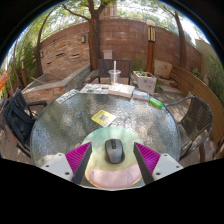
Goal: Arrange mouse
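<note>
A dark grey computer mouse [113, 150] lies on a pale pastel mouse mat [112, 170] at the near edge of a round glass table [70, 120]. My gripper [113, 155] is open. Its magenta pads [78, 156] stand to the left and right of the mouse with a clear gap at each side. The mouse rests on the mat between the fingers.
On the table beyond the mouse lie a yellow card [103, 118], papers [95, 89], a green object [156, 102], a clear cup with a straw [115, 76] and a planter box [145, 80]. Metal chairs [22, 115] stand around the table. A brick wall [70, 45] is behind.
</note>
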Motion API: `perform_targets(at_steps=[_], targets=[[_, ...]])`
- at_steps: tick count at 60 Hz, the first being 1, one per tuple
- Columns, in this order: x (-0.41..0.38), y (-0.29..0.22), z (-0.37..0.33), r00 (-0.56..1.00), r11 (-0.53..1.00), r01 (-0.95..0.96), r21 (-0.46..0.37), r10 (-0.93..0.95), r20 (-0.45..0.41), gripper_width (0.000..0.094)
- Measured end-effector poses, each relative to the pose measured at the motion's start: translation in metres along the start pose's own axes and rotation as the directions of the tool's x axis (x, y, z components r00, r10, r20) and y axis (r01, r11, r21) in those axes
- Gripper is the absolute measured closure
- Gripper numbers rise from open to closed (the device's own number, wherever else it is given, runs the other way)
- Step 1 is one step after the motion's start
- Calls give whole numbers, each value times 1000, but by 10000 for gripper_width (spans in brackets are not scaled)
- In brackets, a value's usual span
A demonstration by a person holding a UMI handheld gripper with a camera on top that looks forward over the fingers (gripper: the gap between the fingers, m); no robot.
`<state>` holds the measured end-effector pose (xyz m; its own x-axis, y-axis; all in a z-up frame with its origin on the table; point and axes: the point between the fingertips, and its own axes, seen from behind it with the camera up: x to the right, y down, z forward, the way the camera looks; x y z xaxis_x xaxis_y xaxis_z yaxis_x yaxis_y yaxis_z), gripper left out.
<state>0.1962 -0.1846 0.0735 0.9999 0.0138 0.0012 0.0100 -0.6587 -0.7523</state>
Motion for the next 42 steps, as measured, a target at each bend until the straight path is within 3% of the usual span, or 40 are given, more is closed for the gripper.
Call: perform_targets(at_steps=[13, 24, 42], targets=[[-15, -13, -122, 999, 995, 18, 99, -13, -53, 76], [-28, 5, -207, 996, 991, 45, 128, -34, -87, 79], [-32, 15, -264, 993, 989, 45, 141, -29, -117, 79]])
